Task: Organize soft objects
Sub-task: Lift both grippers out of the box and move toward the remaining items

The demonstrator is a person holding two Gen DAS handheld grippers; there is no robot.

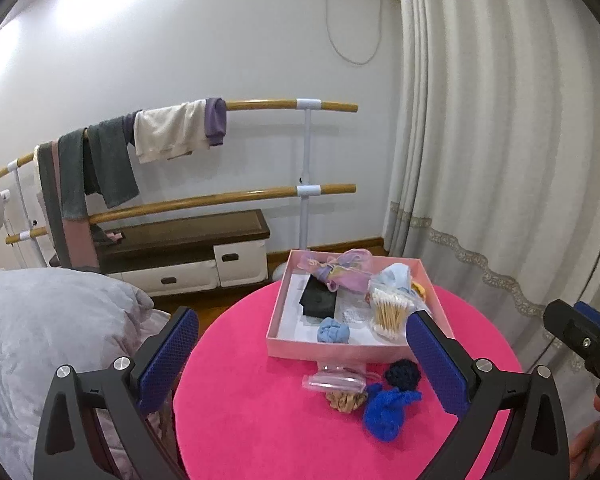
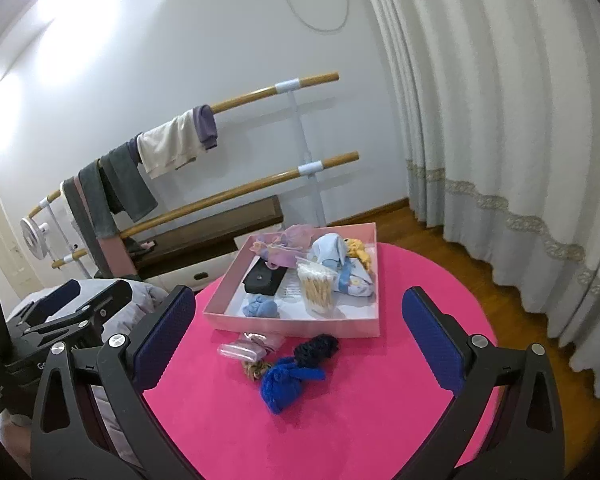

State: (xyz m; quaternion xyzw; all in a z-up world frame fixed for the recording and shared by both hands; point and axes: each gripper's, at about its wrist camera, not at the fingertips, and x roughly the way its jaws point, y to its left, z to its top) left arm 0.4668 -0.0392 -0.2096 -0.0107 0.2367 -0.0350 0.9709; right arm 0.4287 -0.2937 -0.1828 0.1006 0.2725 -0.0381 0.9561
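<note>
Above the pink table [image 1: 260,420], left gripper [image 1: 300,360] and right gripper [image 2: 296,344] hover level, jaws wide, empty.

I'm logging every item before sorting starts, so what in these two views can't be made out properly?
- Tan scrunchie: left view, mostly hidden under the clear pouch and blue knit piece.
- Yellow item in the pink box: right view, behind the pale blue bundle.
- Right tool: left view, cut by the edge.

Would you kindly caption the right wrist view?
Open right gripper above a pink table, facing blue knit item.
</note>
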